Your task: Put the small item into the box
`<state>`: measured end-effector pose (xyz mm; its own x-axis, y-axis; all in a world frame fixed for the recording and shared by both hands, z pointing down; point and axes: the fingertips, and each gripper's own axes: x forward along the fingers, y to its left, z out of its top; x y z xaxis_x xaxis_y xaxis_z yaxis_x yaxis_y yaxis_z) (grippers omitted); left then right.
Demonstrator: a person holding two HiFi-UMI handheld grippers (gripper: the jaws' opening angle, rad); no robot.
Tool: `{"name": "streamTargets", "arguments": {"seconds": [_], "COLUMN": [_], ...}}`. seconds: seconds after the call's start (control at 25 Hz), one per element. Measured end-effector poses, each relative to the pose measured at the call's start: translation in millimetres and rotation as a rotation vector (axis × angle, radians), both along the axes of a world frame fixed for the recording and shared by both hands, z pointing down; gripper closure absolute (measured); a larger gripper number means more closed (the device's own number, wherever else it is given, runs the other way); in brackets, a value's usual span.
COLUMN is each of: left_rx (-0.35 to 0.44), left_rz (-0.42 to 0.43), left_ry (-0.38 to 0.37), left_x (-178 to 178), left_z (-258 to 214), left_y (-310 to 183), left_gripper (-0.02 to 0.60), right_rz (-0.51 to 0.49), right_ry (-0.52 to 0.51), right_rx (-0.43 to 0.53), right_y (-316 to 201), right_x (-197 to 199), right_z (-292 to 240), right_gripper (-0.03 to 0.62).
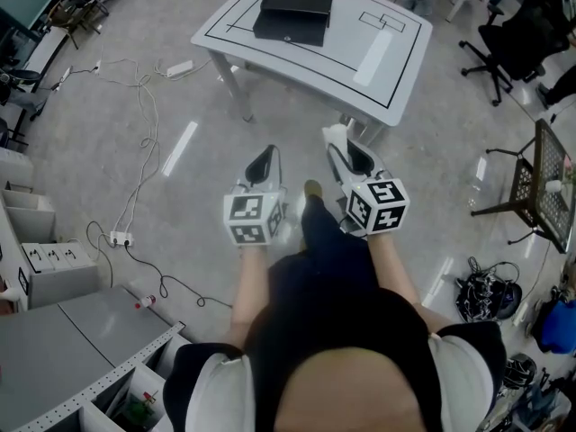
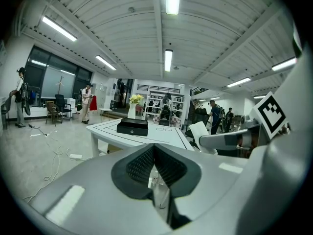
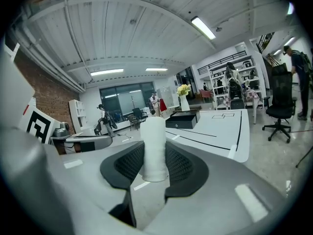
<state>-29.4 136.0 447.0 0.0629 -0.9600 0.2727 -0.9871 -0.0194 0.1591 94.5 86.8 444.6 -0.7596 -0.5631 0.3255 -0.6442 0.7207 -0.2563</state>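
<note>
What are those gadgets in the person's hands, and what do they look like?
The left gripper and right gripper are pale grey plastic, their jaws lined with black ribbed pads. Each carries a white cube printed with black square markers. The person wears white sleeves with dark cuffs.

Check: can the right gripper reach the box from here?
Probably not yet. The right gripper, holding a white roll, is short of the table, and the box lies at its far side. Nothing blocks the way.
</note>
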Motion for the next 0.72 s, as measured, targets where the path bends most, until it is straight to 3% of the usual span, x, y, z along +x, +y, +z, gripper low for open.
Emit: {"name": "streamTargets", "arguments": {"seconds": [0.72], "left_rx": [0.007], "left_rz": [0.004], "left_ry": [-0.019], "left_x": [-14.0], "left_z": [-9.5], "left_y": [-62.5], "left_gripper": [0.572], "right_rz": [0.014], "right_ry": [-0.017], "right_rx": [0.004], "right_y": [-62.9], "right_x": [-9.7], "right_z": [-6.5], "right_gripper": [0.461]}}
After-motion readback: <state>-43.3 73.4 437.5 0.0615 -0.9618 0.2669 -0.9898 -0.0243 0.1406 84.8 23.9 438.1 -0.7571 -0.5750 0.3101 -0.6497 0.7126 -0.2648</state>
